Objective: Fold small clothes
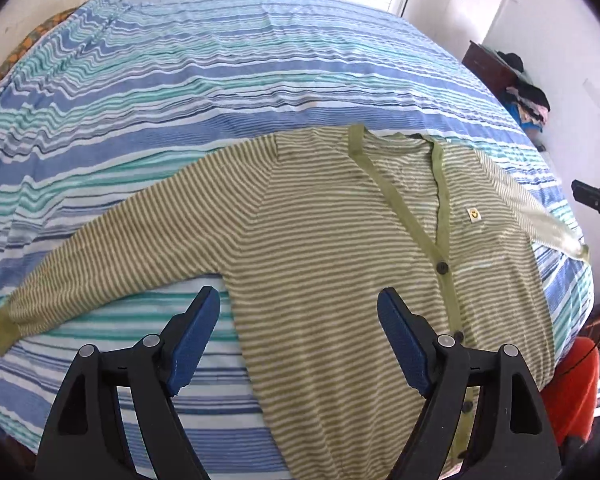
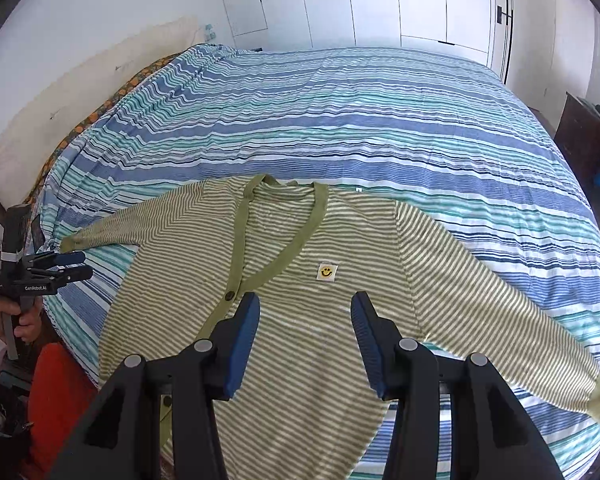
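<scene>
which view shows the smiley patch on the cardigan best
The right wrist view: the smiley patch sits near centre, facing the camera, its face clear. In the left wrist view it is smaller, tilted, off to the right.

"GenRobot.AI" on left claw [image 2: 69, 267] body; smiley patch [image 2: 326, 271] on cardigan [image 2: 300, 320].

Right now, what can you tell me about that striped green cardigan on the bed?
The cardigan looks like a thin knit, with fine olive and cream stripes and plain green bands along its V-neck, front and cuffs. It has dark buttons and a smiley patch on the chest. It lies flat, face up, sleeves spread, on the striped bedspread. Neither gripper touches it.
</scene>
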Tool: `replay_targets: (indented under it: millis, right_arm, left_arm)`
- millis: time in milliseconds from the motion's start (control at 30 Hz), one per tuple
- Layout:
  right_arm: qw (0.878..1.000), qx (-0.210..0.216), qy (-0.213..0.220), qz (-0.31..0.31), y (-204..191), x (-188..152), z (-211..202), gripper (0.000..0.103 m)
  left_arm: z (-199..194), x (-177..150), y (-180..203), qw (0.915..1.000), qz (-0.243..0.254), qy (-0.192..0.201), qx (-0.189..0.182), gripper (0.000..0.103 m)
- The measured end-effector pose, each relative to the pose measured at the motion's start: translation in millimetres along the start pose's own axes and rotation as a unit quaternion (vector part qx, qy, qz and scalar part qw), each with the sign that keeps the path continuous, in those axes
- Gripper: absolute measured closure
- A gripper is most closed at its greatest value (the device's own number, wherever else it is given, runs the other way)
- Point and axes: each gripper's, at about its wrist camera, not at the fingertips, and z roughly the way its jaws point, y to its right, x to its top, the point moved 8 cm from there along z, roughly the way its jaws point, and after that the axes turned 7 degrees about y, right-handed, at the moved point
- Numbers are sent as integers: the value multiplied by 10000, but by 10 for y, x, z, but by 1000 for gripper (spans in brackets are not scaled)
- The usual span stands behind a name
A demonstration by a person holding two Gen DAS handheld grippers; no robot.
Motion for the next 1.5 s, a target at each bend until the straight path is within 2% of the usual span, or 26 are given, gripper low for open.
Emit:
replay_targets:
  millis: [133, 233, 367, 467, 533, 600, 667, 733, 767, 800, 833, 900, 967, 1000, 1067, 1100, 1133, 1233, 1300, 1367, 1400, 1433, 1467, 1500]
  right_arm:
    - [9988, -102, -293, -373, 458, 399, 803, 55]
    - [9964, 125, -612, -568, 589, 664, 1452, 55]
    - [9907, 920, -898, -448, 413, 959, 2174, 55]
    - [9809, 1280, -1332, -610, 186, 1005, 2628, 56]
    - [9680, 1544, -1756, -916, 8, 948, 2862, 59]
    - [9527, 1617, -2225, -1294, -126, 828, 3039, 61]
    - [9310, 1567, -2868, -1627, -190, 635, 3192, 65]
    - [9092, 1348, -3301, -2150, -227, 463, 3238, 87]
    - [9039, 1283, -3314, -2379, -269, 449, 3213, 96]
    - [9045, 1219, -3226, -2510, -305, 486, 3175, 96]
    - [9114, 1103, -3000, -2591, -331, 587, 3129, 96]
    - [9383, 542, -2185, -2627, -284, 935, 3034, 97]
    - [9487, 30, -1704, -2665, -168, 1082, 3022, 97]
    - [9513, -99, -1734, -2548, -98, 1034, 3075, 97]
    - [9486, -357, -2034, -2397, 42, 837, 3214, 95]
    - [9478, -415, -2133, -2335, 80, 753, 3244, 87]
    - [9502, -401, -2097, -2271, 98, 752, 3234, 86]
    - [9646, -308, -1632, -2049, 50, 933, 3096, 86]
    - [9708, 133, -1451, -1908, -158, 1058, 3005, 85]
    - [9699, 985, -1692, -1451, -494, 1058, 3016, 79]
    - [9678, 1196, -1829, -1247, -652, 1027, 3054, 68]
    - [9660, 1311, -1946, -1088, -787, 974, 3090, 61]
    - [9612, 1515, -2135, -875, -923, 896, 3153, 57]
    - [9544, 1726, -2351, -628, -1040, 818, 3240, 57]
  left_arm:
    - [636, 612, -166, 9997, -65, -112, 197, 21]
    - [1144, 1018, -155, 9995, -87, -231, 181, 22]
    - [1623, 1371, -91, 9991, -39, -299, 304, 25]
    - [1713, 1386, -1, 9995, -216, -222, 46, 25]
    - [1707, 1272, 70, 9996, -184, -202, -98, 25]
    - [1687, 1123, 152, 9996, -14, -229, -154, 25]
    - [1663, 953, 198, 9994, 136, -287, -147, 25]
    - [1608, 784, 200, 9992, 163, -328, -174, 25]
    - [1567, 704, 194, 9991, 139, -335, -203, 25]
    - [1527, 639, 181, 9991, 115, -332, -229, 25]
    - [1473, 575, 173, 9992, 106, -307, -236, 25]
    - [1373, 469, 156, 9994, 111, -240, -201, 25]
    - [1299, 359, 140, 9996, 48, -238, -143, 25]
    - [1267, 305, 134, 9995, -23, -264, -158, 25]
    - [1190, 192, 117, 9991, -196, -311, -221, 25]
    - [1135, 135, 97, 9989, -274, -307, -227, 25]
    - [1073, 87, 81, 9988, -345, -273, -233, 25]
    - [881, -81, 18, 9978, -588, -163, -252, 25]
    - [776, -178, 2, 9965, -775, -108, -306, 24]
    - [688, -280, 0, 9953, -922, -74, -287, 24]
    - [646, -325, -2, 9948, -984, -57, -268, 24]
    - [599, -370, -19, 9940, -1058, -40, -262, 24]
    - [553, -417, -35, 9931, -1144, -21, -257, 24]
    - [520, -454, -36, 9920, -1236, -7, -254, 24]
